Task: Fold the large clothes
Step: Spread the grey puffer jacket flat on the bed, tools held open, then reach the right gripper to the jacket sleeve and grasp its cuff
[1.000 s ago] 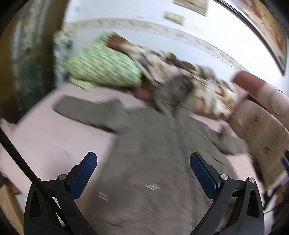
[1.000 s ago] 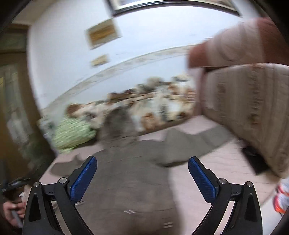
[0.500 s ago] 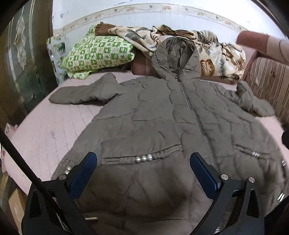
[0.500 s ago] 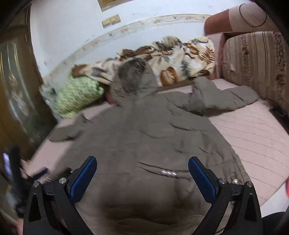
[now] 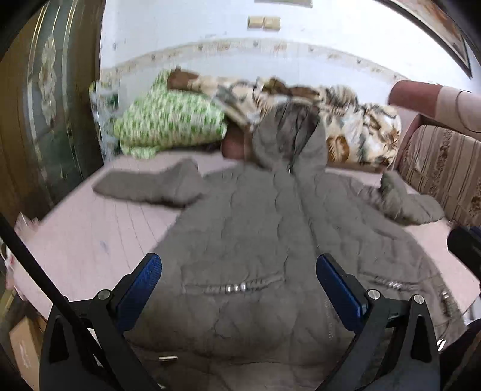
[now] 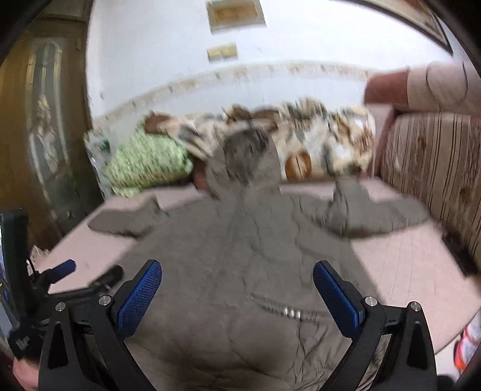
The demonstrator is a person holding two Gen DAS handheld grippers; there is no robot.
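A: How much of the grey hooded coat (image 5: 255,228) shows?

B: Its hem runs off the bottom edge in both wrist views, behind the gripper frames.

A: And the right wrist view?

B: Blurred throughout; the hood (image 6: 246,159) and the leaf-print blanket (image 6: 315,144) smear together. The framed picture (image 5: 436,27) is cut by the frame's corner, its subject unreadable.
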